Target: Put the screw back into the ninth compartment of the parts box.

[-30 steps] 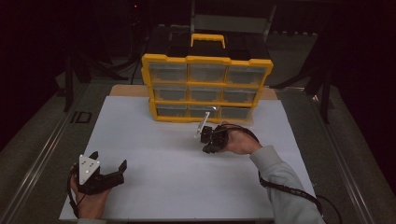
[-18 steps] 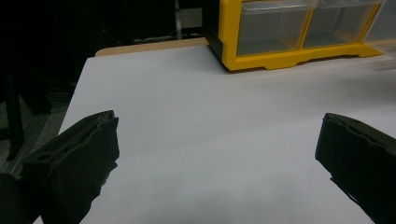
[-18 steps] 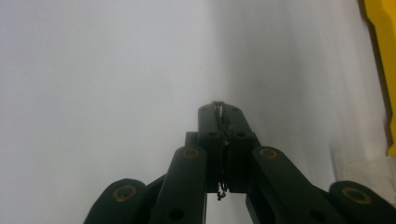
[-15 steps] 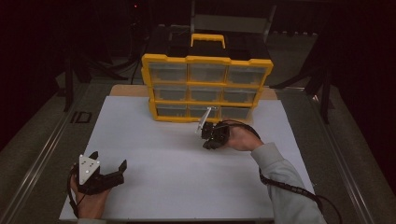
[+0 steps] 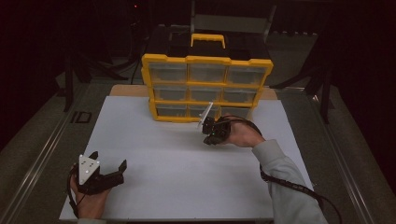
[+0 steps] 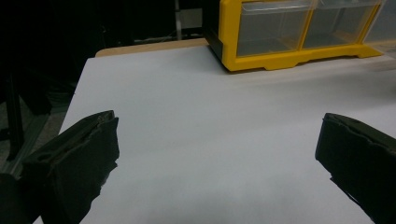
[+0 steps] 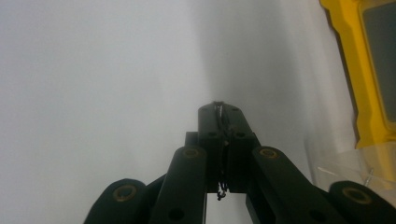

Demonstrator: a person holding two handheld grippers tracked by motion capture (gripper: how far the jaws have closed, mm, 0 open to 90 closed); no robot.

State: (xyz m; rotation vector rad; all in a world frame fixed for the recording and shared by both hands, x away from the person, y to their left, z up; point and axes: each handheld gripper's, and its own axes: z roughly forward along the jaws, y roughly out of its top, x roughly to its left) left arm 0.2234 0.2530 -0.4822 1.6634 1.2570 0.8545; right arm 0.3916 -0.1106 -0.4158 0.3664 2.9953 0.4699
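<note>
Dark room; a white desk (image 5: 187, 158) carries a yellow drawer organizer (image 5: 208, 86) at its far edge. Near left, the left tool (image 5: 109, 175) rests released, jaws spread wide over bare surface, well apart from the organizer. Right of centre, the right tool (image 5: 211, 135) is clenched, its pads pinching what looks like a small dark piece, too small to identify. It lies just beside the bottom drawer row (image 5: 203, 111), tips pointing away from it, making this the nearer tool

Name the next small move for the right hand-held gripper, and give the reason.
Probably open its jaws: the right hand-held gripper is shut on nothing, low over the white mat just in front of the yellow drawer organizer's bottom row.
</note>
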